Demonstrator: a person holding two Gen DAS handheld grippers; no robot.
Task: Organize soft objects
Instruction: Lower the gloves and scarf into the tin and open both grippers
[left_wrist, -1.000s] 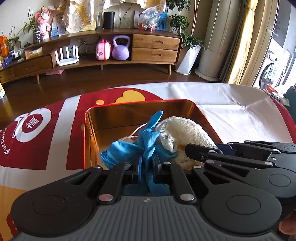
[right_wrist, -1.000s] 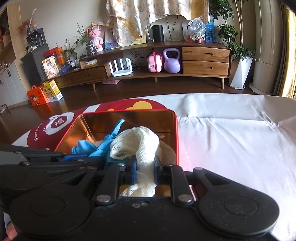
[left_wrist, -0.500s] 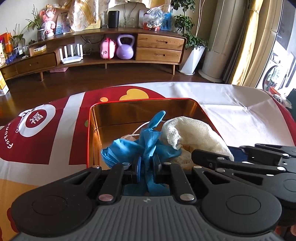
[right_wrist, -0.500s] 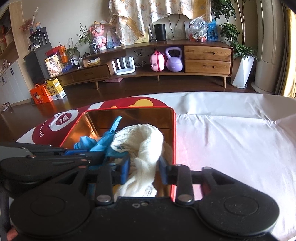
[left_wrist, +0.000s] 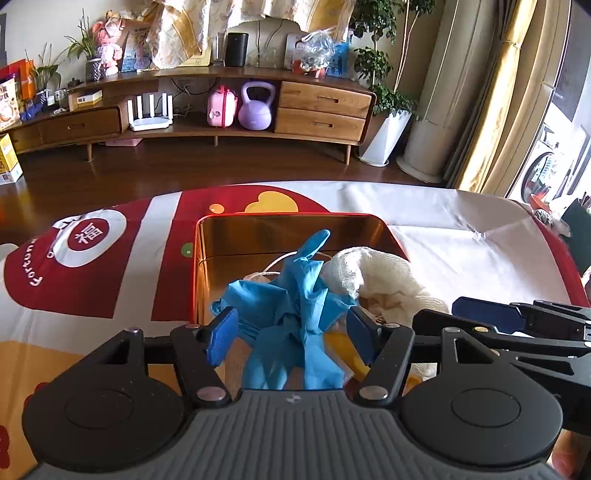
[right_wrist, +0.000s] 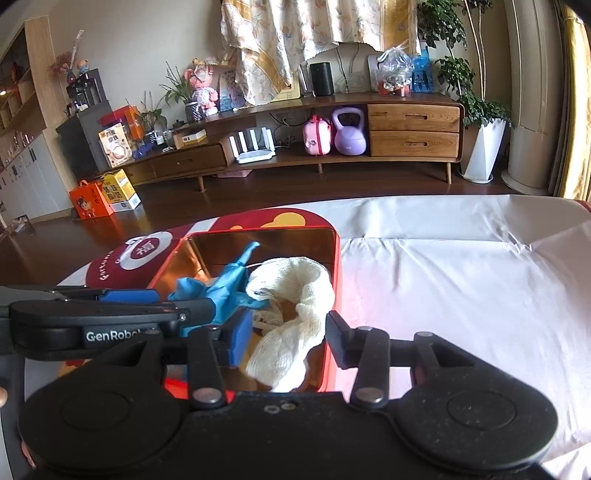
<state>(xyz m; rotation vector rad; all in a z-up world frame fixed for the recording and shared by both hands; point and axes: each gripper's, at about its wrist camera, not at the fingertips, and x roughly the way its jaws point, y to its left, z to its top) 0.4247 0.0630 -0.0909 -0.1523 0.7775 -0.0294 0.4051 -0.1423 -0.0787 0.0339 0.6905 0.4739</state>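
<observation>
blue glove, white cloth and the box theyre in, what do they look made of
Blue glove: thin rubbery nitrile or latex, judging by its smooth, crumpled folds. White cloth: soft open-weave cotton or gauze, with a visible mesh texture. Box: probably tin, given the mirror-like gold inner walls and red rim.

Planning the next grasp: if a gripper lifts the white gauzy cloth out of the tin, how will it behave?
The white cloth lies draped and folded in the red tin, so it is probably floppy and would sag. Its loose open weave suggests it is light. It touches the blue glove, so it might drag that along.

right gripper (right_wrist: 289, 332) spread around white cloth (right_wrist: 295, 325); blue glove (right_wrist: 218, 288) beside, in tin (right_wrist: 334, 280)
</observation>
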